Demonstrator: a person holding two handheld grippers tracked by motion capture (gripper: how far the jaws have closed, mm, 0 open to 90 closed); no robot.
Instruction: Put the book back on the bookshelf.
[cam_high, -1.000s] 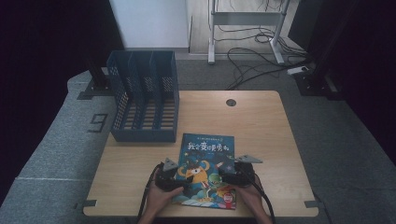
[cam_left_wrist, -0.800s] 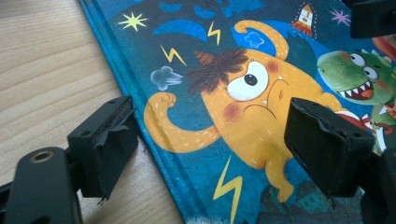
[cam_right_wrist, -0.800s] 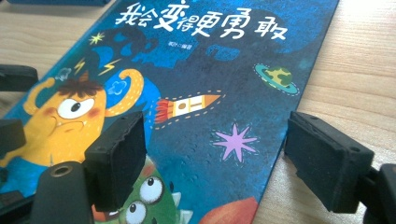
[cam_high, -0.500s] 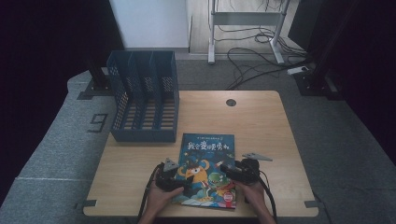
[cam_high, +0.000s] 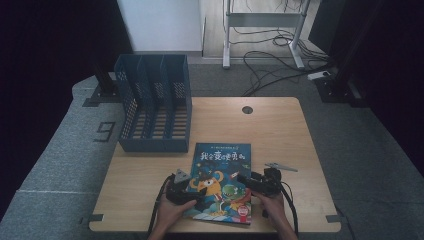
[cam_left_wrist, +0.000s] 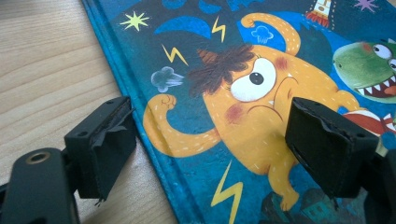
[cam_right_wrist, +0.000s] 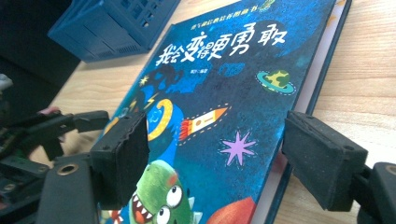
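Blue picture book (cam_left_wrist: 243, 93) flat on table, edges between open fingers (cam_right_wrist: 322, 158).

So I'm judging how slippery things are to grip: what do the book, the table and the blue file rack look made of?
The book looks like a hardcover with a glossy printed board cover; light sheens off it and its edge shows thickness. The table looks like pale wood or wood-look laminate, with matte grain lines. The file rack seems to be moulded plastic, dull blue with perforated walls.
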